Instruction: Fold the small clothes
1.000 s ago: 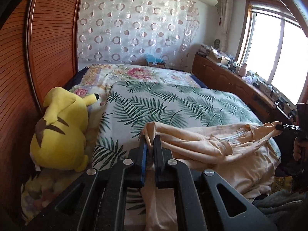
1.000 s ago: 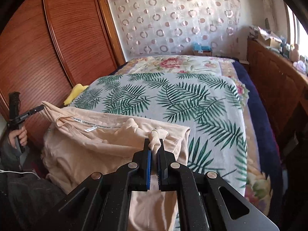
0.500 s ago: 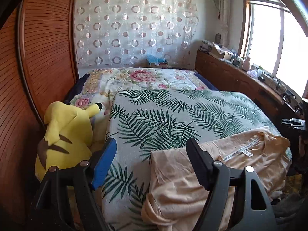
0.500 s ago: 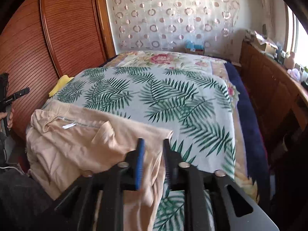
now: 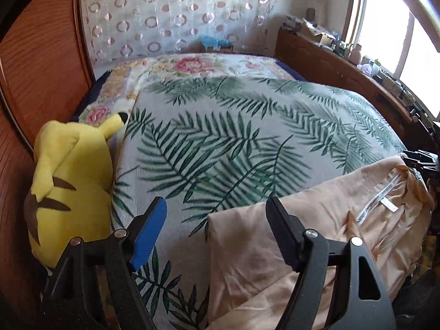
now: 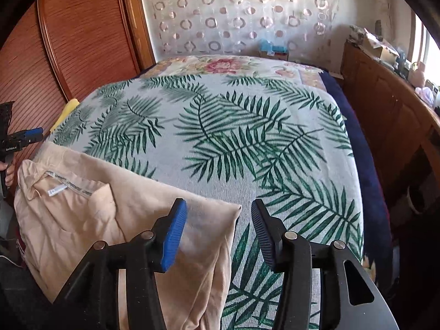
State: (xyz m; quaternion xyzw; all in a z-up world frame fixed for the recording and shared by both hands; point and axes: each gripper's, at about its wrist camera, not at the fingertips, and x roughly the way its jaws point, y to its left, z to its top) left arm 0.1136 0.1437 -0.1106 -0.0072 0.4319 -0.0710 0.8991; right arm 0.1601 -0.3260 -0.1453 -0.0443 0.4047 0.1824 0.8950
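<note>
while both grippers hung over the near edge of the bed, a peach garment [image 5: 316, 236] lay released on the palm-leaf bedspread [image 5: 233, 143].

the left gripper [image 5: 216, 220] stood with its jaws wide and nothing pinched, one pad blue and ribbed, the other black; the garment's smooth folded corner sat just under the gap. the right gripper [image 6: 218, 224] showed its jaws parted, having just been opening, with only the garment's squared corner below them, not clamped. soft, thin and lightly creased, the garment [image 6: 90, 209] draped off the bed's near edge, a white label strip [image 6: 70, 184] along its neckline. a plump yellow plush toy [image 5: 68, 181] with brown stripes leaned against the ribbed wooden wardrobe [image 5: 30, 63]. a floral quilt [image 6: 228, 64] lay beyond, under a circle-patterned sheer curtain [image 6: 239, 13].
</note>
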